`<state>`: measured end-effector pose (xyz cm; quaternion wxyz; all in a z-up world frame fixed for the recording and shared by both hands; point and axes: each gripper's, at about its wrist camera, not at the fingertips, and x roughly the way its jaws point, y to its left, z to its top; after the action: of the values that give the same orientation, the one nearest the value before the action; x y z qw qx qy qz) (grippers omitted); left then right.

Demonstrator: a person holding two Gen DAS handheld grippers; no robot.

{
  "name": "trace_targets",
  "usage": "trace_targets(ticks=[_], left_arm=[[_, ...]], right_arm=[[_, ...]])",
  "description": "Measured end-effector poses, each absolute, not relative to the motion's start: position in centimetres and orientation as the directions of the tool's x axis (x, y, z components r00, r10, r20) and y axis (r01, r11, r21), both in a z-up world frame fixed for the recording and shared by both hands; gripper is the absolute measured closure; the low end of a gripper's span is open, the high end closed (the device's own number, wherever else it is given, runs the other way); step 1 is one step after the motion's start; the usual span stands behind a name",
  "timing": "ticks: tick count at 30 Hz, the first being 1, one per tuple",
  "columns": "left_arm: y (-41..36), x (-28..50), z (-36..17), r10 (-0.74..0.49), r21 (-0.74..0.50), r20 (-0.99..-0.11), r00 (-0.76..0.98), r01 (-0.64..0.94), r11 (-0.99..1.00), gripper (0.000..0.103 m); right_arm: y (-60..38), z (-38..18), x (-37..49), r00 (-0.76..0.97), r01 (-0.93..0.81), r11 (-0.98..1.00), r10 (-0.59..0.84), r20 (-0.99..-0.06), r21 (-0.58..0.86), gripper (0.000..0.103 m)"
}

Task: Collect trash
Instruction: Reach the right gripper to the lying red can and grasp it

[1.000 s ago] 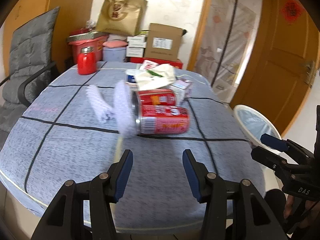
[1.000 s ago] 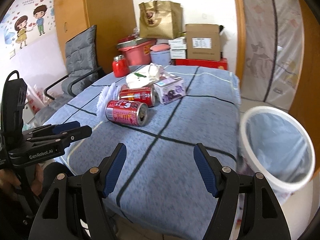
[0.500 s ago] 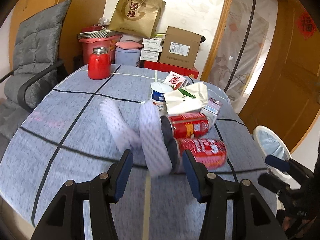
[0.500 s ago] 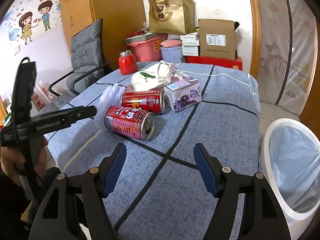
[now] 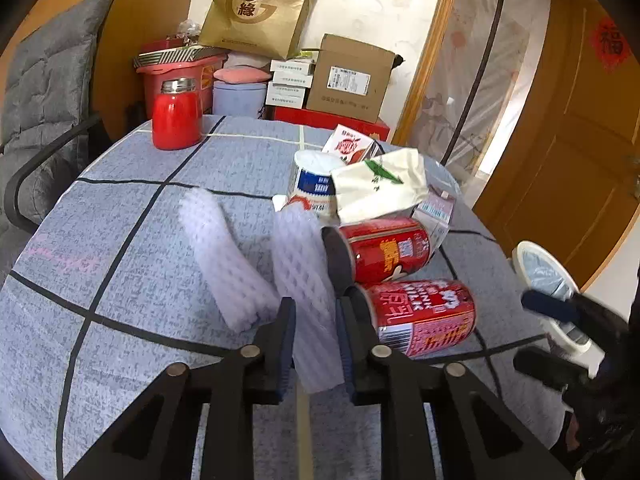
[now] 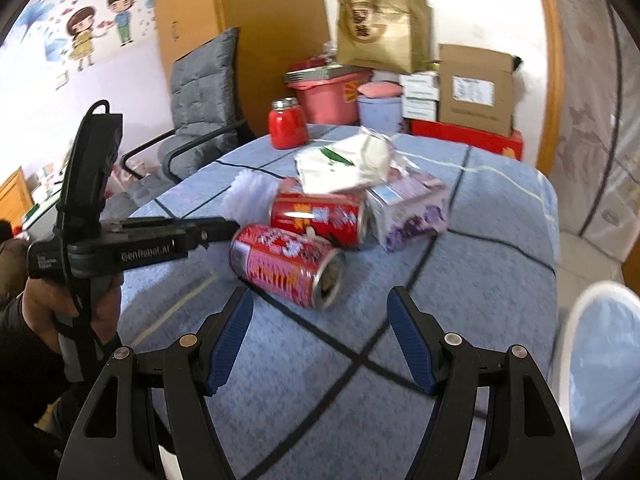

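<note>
On the blue checked tablecloth, seen from the left wrist, the left gripper was closing its jaws around a white foam net sleeve, the pads at its sides. A second foam sleeve lay just left of it. Two red cans lay on their sides to the right, beside a crumpled paper bag and a white cup. A red jar stood at the far edge.

From the right wrist, the right gripper hung above the cloth with its jaws spread wide and nothing between them, short of the nearer can. A purple carton lay beyond, and a white bin stood at the table's right.
</note>
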<state>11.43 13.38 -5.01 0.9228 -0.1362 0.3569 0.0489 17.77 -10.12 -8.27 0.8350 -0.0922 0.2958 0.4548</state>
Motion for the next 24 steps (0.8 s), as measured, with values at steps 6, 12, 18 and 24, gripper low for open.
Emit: trace_targets(ticks=[6,12,18,24], left_arm=[[13.5,10.7,-5.1,-0.026,-0.224,-0.67,0.742,-0.168,0.96,0.092],[14.4,9.1,-4.5,-0.018,-0.228,-0.658,0.753,-0.176,0.958,0.095],[15.1,7.3,-4.0,-0.026,-0.247,-0.648,0.761,-0.178,0.952,0.095],[15.1,6.5,-3.8,-0.034,-0.252,-0.649,0.76,-0.172,0.952,0.095]], right_arm=[[-7.9,-9.0,19.4,0.333,-0.867,0.485,0.731,-0.596,0.111,0.033],[-6.1,-9.9,21.1,0.231,-0.916,0.382,0.751,-0.619,0.122,0.033],[-4.9,-9.8,21.8,0.168,-0.952,0.29,0.764,-0.623,0.1,0.033],[-4.1,-9.8,22.7,0.085,-0.977,0.19,0.757,-0.647,0.094,0.033]])
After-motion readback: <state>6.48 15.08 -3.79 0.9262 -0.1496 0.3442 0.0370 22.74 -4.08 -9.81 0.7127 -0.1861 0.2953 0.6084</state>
